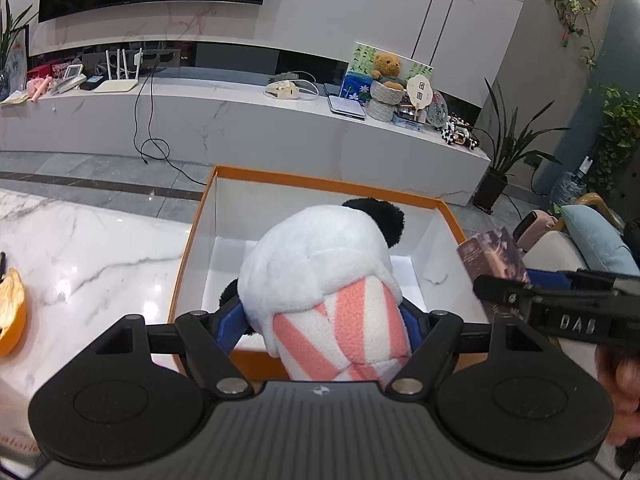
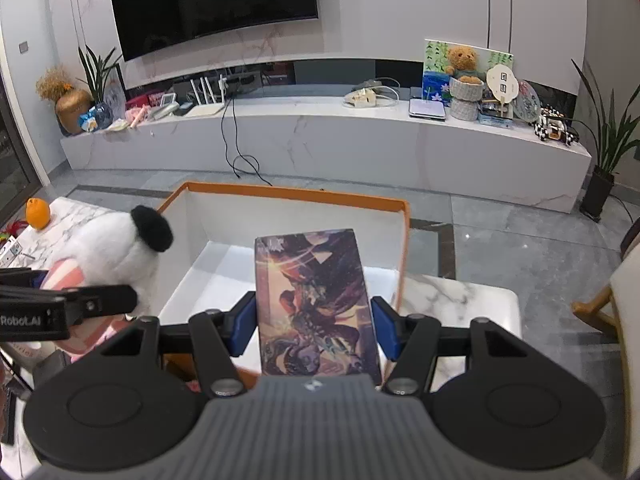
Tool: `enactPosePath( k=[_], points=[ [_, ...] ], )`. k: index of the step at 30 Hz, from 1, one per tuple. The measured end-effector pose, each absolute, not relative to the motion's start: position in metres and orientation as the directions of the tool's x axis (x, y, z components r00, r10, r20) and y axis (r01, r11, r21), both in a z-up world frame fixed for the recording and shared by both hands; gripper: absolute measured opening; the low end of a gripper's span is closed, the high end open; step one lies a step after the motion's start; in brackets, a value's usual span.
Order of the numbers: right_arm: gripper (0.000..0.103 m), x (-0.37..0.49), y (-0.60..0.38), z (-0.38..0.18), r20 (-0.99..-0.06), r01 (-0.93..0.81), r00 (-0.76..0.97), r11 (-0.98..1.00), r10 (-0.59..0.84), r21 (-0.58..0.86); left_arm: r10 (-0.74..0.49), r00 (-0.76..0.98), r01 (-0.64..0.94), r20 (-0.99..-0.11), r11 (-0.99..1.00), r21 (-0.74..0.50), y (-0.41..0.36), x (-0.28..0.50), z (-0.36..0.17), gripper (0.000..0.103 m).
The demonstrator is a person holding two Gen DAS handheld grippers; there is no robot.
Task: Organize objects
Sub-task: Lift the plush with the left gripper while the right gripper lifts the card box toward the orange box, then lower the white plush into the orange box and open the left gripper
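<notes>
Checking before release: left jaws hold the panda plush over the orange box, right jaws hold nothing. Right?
Not quite. The right gripper is shut on the illustrated card box, as the right wrist view shows. The panda plush part is correct.

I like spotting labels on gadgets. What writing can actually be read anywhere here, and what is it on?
"DAB": on the right gripper body, seen from the left wrist view.
"Robot.AI": on the left gripper body, seen from the right wrist view; its start may be cut off.
Box cover: artwork only, any lettering blurred.
Round fan on the shelf: marks too small to read.

Both wrist views close, facing forward; share orange box [image 1: 320, 184] [image 2: 280, 192].
</notes>
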State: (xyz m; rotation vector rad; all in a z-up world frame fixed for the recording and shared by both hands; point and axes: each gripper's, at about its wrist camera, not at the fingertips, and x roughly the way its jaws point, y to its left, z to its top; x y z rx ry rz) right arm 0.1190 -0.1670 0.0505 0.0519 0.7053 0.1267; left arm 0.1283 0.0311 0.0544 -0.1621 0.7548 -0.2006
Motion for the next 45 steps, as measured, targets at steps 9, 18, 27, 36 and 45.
enactPosePath(
  k=[9,18,27,36,45],
  points=[
    [0.061,0.131,-0.17,0.008,-0.58,-0.028,0.81,0.994,0.085,0.107,-0.207,0.762,0.112,-0.614,0.976,-0.189,0.02,0.141,0.04,0.087],
    [0.061,0.139,-0.177,-0.002,-0.551,0.001,0.83,0.988,0.085,0.154,-0.186,0.772,0.129,-0.608,0.982,-0.137,0.005,0.151,0.035,0.087],
    [0.061,0.143,-0.169,-0.022,-0.563,-0.012,0.824,0.996,0.061,0.091,-0.156,0.736,0.104,-0.659,0.988,-0.118,0.006,0.162,0.005,0.087],
    [0.062,0.139,-0.157,-0.026,-0.584,-0.041,0.809,0.998,0.061,0.047,-0.116,0.686,0.12,-0.718,0.992,-0.045,-0.009,0.165,-0.013,0.086],
    [0.061,0.139,-0.151,-0.026,-0.598,-0.051,0.801,0.999,0.042,0.002,-0.122,0.683,0.122,-0.72,0.991,-0.052,-0.008,0.163,-0.014,0.077]
  ],
)
